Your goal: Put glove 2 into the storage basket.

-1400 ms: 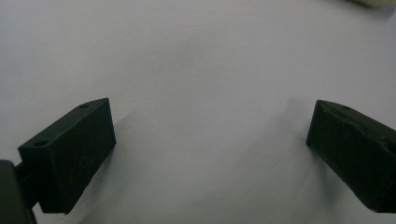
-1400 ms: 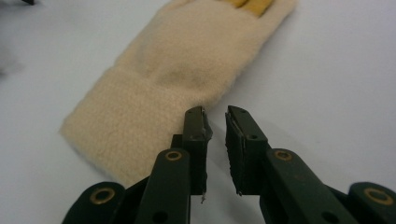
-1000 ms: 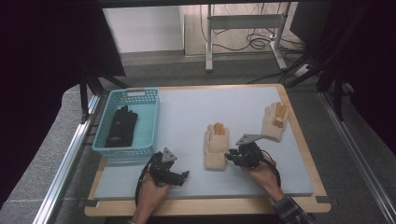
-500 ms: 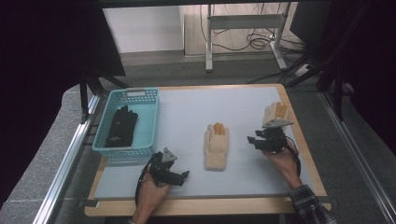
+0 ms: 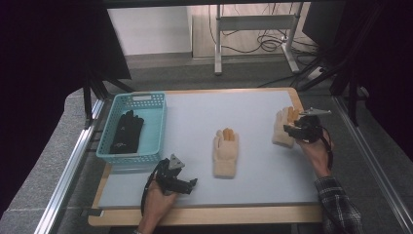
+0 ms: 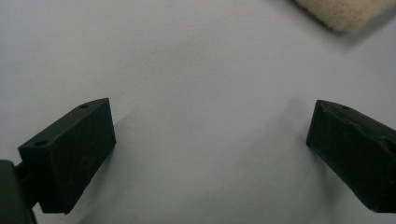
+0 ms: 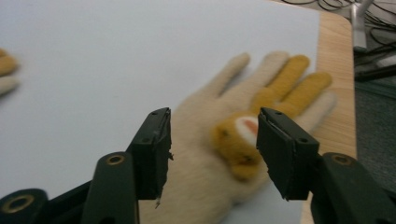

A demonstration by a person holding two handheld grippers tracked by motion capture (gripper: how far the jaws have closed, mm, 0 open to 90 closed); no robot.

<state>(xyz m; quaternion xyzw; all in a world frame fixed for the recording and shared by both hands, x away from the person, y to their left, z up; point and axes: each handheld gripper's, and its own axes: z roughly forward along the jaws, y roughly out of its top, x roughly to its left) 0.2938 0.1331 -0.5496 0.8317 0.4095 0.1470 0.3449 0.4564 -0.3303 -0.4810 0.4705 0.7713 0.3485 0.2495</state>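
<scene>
The right gripper [image 5: 295,130], its jaws just opened and parted with nothing clamped, is poised over the cuff of the far-right glove [image 7: 243,140] on the counter [image 5: 195,122], fingers pointing away, while the left gripper [image 6: 212,154] is held open.

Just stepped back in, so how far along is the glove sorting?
A black glove already lies in the blue basket. The right gripper, jaws apart, is over the cream glove near the table's right edge, not gripping it. The middle cream glove lies untouched; the left gripper rests open.
</scene>
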